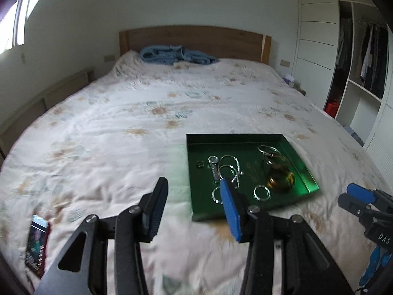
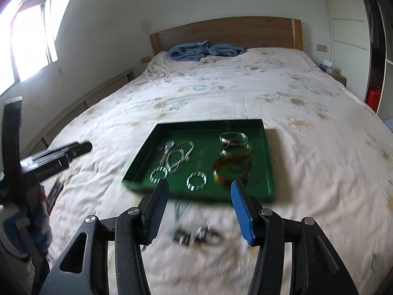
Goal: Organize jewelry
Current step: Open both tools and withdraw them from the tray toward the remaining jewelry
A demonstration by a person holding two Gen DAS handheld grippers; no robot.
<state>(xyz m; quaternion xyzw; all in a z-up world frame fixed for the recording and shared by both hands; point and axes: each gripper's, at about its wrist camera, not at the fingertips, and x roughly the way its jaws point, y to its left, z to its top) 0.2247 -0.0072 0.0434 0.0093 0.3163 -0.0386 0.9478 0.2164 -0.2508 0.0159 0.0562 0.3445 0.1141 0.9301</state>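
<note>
Jewelry: most sits in the green tray (image 2: 266, 157) on the bed (image 2: 307, 127), but one loose dark piece (image 2: 196, 237) lies on the bedspread between and just ahead of the right gripper (image 2: 199, 186) fingers. It's blurred; looks like a linked bracelet or watch-type chain with metal bits. My guess: light, floppy, will drape and snag on cloth. Pinch across a link near its middle, low against the quilt, which is soft and will give.

Right gripper: fingers spread apart, nothing between the pads. Left gripper (image 1: 194, 184): same, fingers parted and empty, its right finger overlapping the tray's near left part in view.

Beyond the right fingertips, in the tray:
- two small ridged silver rings (image 2: 196, 180), thin, stiff, likely slippery on the smooth tray floor; grip across the band edge.
- amber bangle (image 2: 229, 169), just past the blue finger; rigid, glossy, possibly brittle. Take the rim, one finger inside the hoop.
- silver bangles (image 2: 233, 139) farther back, thin metal hoops, stacked or overlapping.
- beaded silver chain (image 2: 176, 152), left of centre, looped, tangles easily; lift at a bend.

Tray: low-walled, hard, shiny, probably metal; may slide or tip on the quilt if pushed.

Far: blue blanket (image 2: 206, 50) at the wooden headboard (image 2: 221, 33).
</note>
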